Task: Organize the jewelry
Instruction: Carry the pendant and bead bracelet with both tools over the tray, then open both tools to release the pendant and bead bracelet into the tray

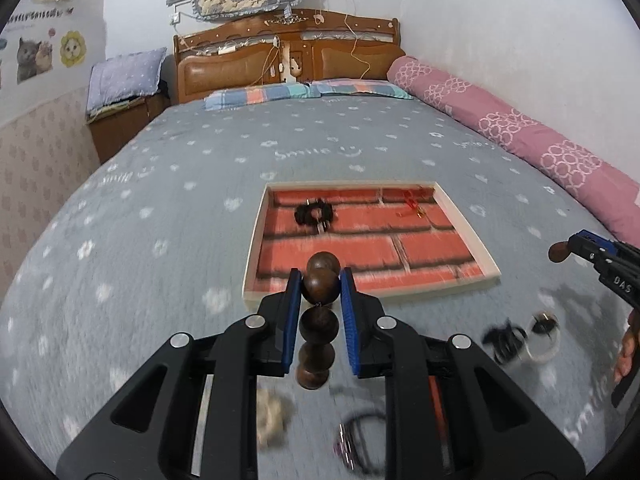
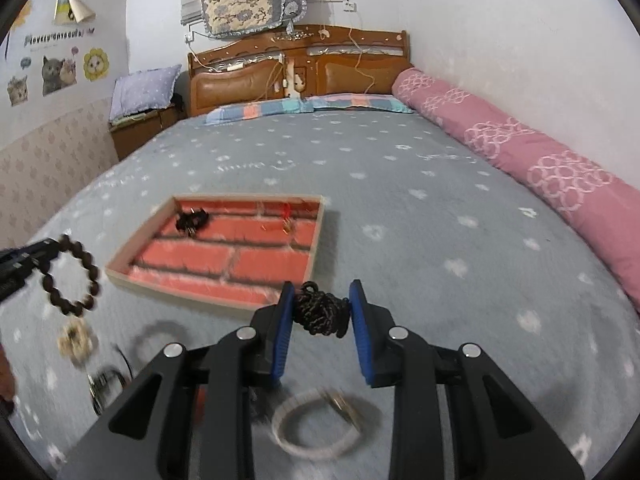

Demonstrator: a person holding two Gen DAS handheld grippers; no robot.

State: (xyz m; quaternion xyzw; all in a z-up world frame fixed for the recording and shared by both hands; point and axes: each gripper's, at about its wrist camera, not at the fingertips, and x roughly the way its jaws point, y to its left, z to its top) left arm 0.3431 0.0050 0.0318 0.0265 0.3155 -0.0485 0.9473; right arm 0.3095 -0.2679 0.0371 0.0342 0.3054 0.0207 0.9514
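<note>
My left gripper (image 1: 320,282) is shut on a brown wooden bead bracelet (image 1: 318,320) and holds it above the bed, just short of the brick-patterned tray (image 1: 486,258). The bracelet also shows hanging in the right wrist view (image 2: 76,276). My right gripper (image 2: 322,304) is shut on a black scrunchie (image 2: 320,314), near the tray's (image 2: 116,268) front right corner. Inside the tray lie a black scrunchie (image 1: 314,214) and a red and gold piece (image 1: 412,202).
Loose jewelry lies on the grey bedspread: a white bangle (image 2: 316,426), a cream scrunchie (image 1: 270,414), a dark cord bracelet (image 1: 358,436), a black item with a clear bangle (image 1: 520,338). A pink bolster (image 1: 520,128) lines the right wall. The headboard (image 1: 288,60) is far ahead.
</note>
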